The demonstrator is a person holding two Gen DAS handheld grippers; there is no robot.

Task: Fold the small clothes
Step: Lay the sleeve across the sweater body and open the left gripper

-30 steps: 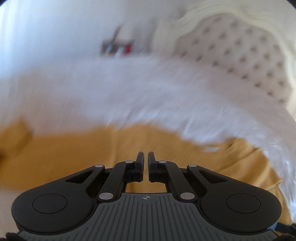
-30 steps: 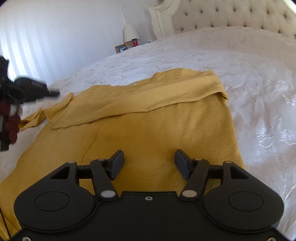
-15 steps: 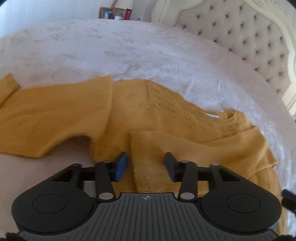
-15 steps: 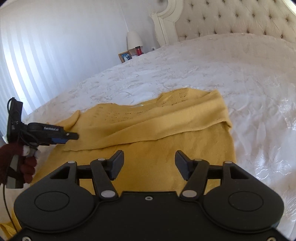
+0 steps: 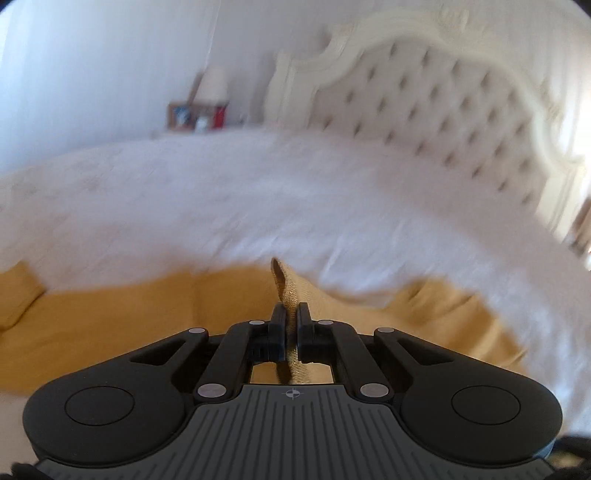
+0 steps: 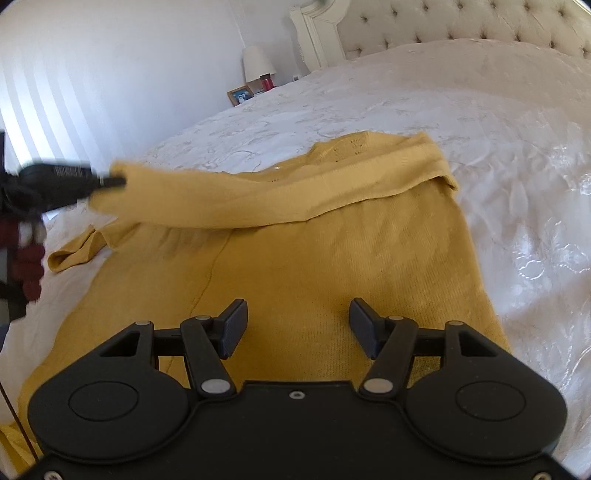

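Far left: left gripper (image 6: 110,181) clamped on the cuff of the yellow sweater (image 6: 332,266), sleeve lifted over the body spread on the white bedspread (image 6: 517,129). Best carried flat across (avoiding bunching). Right: right gripper (image 6: 297,328) wide open, holding nothing, above the hem.

The right claw (image 6: 297,328) hangs with its two fingers wide apart over the near part of a yellow sweater (image 6: 332,266) that lies spread on the white bed (image 6: 517,147). At the far left the left claw (image 6: 110,181) pinches the end of a sleeve (image 6: 229,199) and holds it lifted across the sweater. Beyond the bed, a lamp (image 6: 258,63) and a picture frame (image 6: 241,95) stand near the tufted headboard (image 6: 461,22).
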